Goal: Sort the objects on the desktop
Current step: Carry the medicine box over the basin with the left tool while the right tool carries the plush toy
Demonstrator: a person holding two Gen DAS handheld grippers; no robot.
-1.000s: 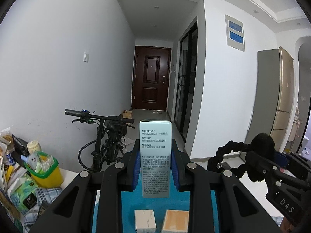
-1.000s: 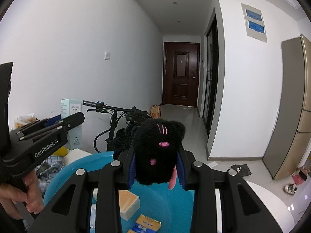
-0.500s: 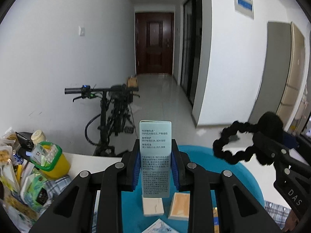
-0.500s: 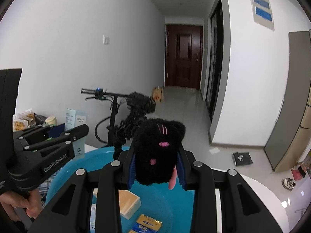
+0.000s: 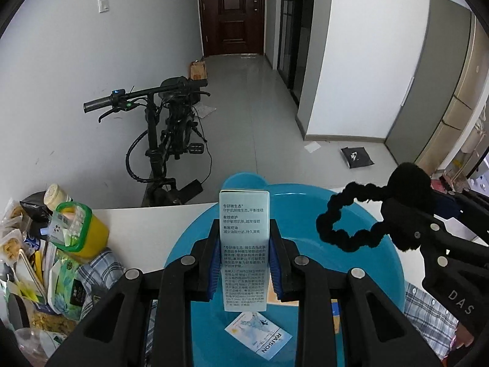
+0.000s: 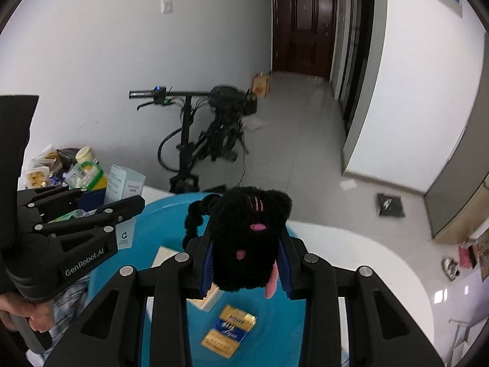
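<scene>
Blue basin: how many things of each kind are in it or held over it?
Tall pale-green printed carton, held: 1
Black plush toy, held: 1
Gold-and-blue flat pack: 1
Pale-blue RAISON packet: 1
Cream box, partly hidden: at least 1
Total: at least 5

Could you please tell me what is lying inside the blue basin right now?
Inside the blue basin lie a RAISON card, a gold-and-blue packet and tan boxes, mostly hidden by the grippers. The held tall box covers the rest.
</scene>
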